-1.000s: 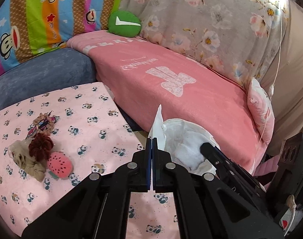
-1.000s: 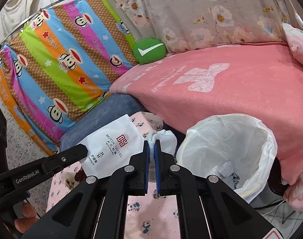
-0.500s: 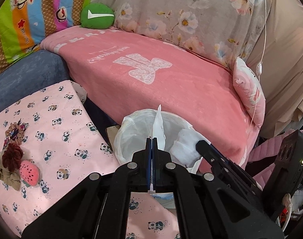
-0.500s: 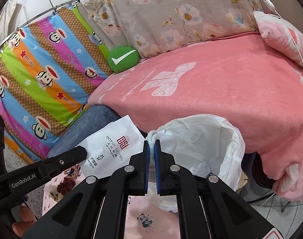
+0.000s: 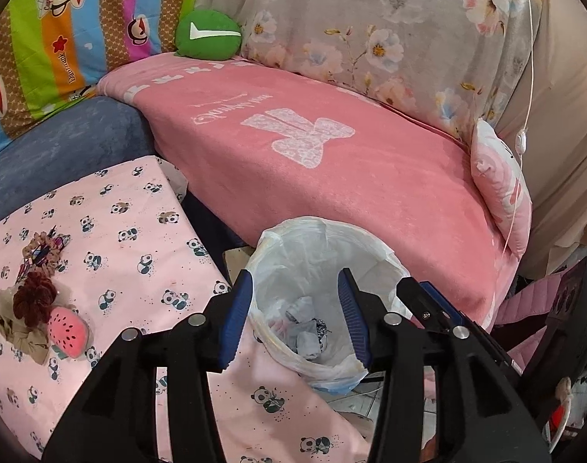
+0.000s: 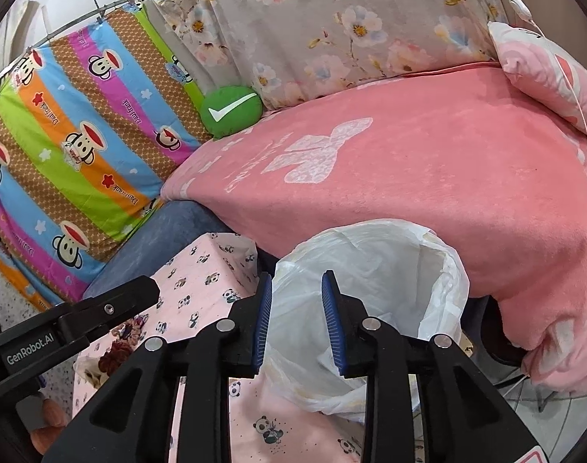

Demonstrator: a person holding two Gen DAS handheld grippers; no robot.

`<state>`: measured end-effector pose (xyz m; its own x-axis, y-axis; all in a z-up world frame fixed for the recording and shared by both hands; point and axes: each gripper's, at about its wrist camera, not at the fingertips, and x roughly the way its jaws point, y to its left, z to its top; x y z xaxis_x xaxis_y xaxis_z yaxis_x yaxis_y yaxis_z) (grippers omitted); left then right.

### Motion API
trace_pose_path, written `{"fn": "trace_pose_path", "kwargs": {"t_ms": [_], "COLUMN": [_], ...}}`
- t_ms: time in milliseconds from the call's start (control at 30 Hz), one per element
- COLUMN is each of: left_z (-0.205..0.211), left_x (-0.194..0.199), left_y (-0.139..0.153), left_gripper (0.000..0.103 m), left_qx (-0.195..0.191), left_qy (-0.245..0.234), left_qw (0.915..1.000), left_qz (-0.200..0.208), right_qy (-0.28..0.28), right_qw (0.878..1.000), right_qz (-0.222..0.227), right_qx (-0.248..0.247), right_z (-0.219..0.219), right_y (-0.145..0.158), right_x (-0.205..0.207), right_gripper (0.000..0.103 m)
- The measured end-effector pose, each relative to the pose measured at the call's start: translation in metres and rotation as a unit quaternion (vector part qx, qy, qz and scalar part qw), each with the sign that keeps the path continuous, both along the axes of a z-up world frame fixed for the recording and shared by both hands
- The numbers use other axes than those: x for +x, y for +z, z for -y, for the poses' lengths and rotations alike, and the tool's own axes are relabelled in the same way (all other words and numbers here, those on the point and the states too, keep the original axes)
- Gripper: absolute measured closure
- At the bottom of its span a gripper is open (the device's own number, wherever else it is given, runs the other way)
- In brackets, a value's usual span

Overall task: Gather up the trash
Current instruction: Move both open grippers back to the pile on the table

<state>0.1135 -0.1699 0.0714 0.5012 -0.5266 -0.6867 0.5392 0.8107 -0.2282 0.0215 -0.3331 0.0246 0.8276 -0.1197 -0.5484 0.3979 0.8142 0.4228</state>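
- Trash (image 5: 307,328), crumpled white and dark pieces, is seen at the bottom of the lined bin (image 5: 382,254), which stands between the bench (image 5: 131,254) and the pink sofa (image 5: 332,177).
- Left gripper (image 5: 295,316) is held over the bin, jaws spread, nothing gripped.
- Right gripper (image 6: 295,322) is held likewise, jaws parted and empty.
- Hair scrunchies (image 5: 34,301) are seen on the bench's panda cloth.
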Motion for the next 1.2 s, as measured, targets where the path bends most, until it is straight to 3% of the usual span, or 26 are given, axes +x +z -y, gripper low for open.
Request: {"fn": "trace_pose_path", "kwargs": {"t_ms": [733,1100,1200], "left_z": [-0.086,-0.172,-0.198], "left_x": [0.002,0.017,0.021], "left_y": [-0.001,-0.017,-0.024], "left_gripper": [0.055,0.038,0.038], "left_qx": [-0.013,-0.018,-0.018], "left_qy": [0.078,0.169,0.194], "left_qw": [0.9969,0.9853,0.9805], "left_qz": [-0.007,-0.023,-0.027], "right_qy": [0.062,0.127,0.143], "right_qw": [0.998,0.990,0.988], "right_qz": [-0.002,-0.014,-0.018], "right_qx": [-0.033,-0.054,-0.057], "right_z": [-0.071,-0.139,-0.158], "right_y": [0.021,0.024,0.023], "right_x": [0.011,0.035,0.043], "right_gripper": [0.059,0.051,0.046]}}
